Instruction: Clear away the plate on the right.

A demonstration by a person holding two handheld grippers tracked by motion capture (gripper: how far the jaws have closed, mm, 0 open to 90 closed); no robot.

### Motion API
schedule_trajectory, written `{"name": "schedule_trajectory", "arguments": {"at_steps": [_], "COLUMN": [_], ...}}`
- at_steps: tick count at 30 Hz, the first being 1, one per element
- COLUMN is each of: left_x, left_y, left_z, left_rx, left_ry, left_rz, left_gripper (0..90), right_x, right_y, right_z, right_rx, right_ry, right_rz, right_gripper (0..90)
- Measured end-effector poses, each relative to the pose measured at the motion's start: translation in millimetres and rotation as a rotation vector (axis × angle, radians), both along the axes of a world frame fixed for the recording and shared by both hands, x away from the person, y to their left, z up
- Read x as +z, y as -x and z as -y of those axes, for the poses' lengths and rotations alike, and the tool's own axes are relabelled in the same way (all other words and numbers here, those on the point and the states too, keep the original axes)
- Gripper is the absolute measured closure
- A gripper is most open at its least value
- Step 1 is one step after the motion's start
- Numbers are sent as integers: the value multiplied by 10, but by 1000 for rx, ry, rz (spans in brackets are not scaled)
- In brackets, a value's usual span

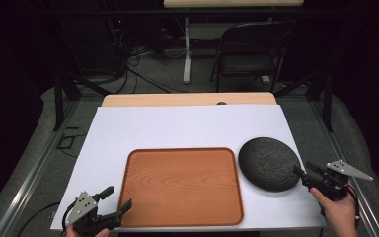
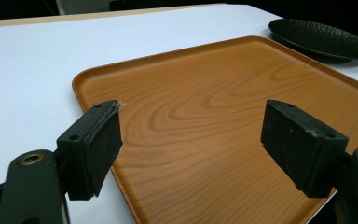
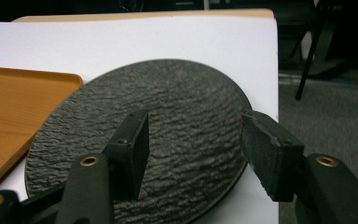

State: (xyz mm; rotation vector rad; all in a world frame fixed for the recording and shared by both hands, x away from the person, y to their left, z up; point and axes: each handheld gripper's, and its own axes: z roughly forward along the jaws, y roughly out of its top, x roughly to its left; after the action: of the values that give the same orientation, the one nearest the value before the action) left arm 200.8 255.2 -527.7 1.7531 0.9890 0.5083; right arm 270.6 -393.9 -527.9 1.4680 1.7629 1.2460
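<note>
wooden tray (image 1: 182, 185) beside dark plate (image 1: 269, 163); grippers wide at edges.

White table (image 1: 177, 126): tray (image 1: 182, 185), plate (image 1: 268, 164).

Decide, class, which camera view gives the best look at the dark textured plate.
The right gripper view: the dark textured plate sits large there, its ripples sharp. The high view shows its whole outline beside the wooden tray, but small. The left gripper view catches it edge-on, far off.
</note>
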Motion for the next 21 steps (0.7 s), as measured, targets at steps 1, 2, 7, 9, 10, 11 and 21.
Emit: {"name": "schedule_trajectory", "arguments": {"at_steps": [1, 2, 7, 9, 10, 11, 21], "left_x": [0, 0, -1, -2, -2, -2, -4], "left_y": [0, -1, -1, -3, -3, -3, -4], "left_z": [0, 1, 1, 1, 1, 1, 0], "left_rx": [0, -1, 0, 1, 1, 1, 3], "left_ry": [0, 0, 1, 1, 1, 0, -3], "left_rz": [0, 1, 0, -1, -1, -1, -6], "left_gripper": [205, 205, 205, 205, 204, 205, 204], "right_x": [-19, -38, -132, -145, -169, -183, -261], "right_y": [-6, -9, -38, -42, -49, -56, -117], "right_z": [12, 25, 73, 84, 100, 103, 170], "right_rx": [2, -1, -26, -31, -37, -39, -56], "right_ry": [-18, -30, -47, -52, -66, -83, -187], "right_rz": [-6, -16, -63, -75, -86, -97, -178], "right_gripper": [424, 431, 431, 432, 436, 441, 467]}}
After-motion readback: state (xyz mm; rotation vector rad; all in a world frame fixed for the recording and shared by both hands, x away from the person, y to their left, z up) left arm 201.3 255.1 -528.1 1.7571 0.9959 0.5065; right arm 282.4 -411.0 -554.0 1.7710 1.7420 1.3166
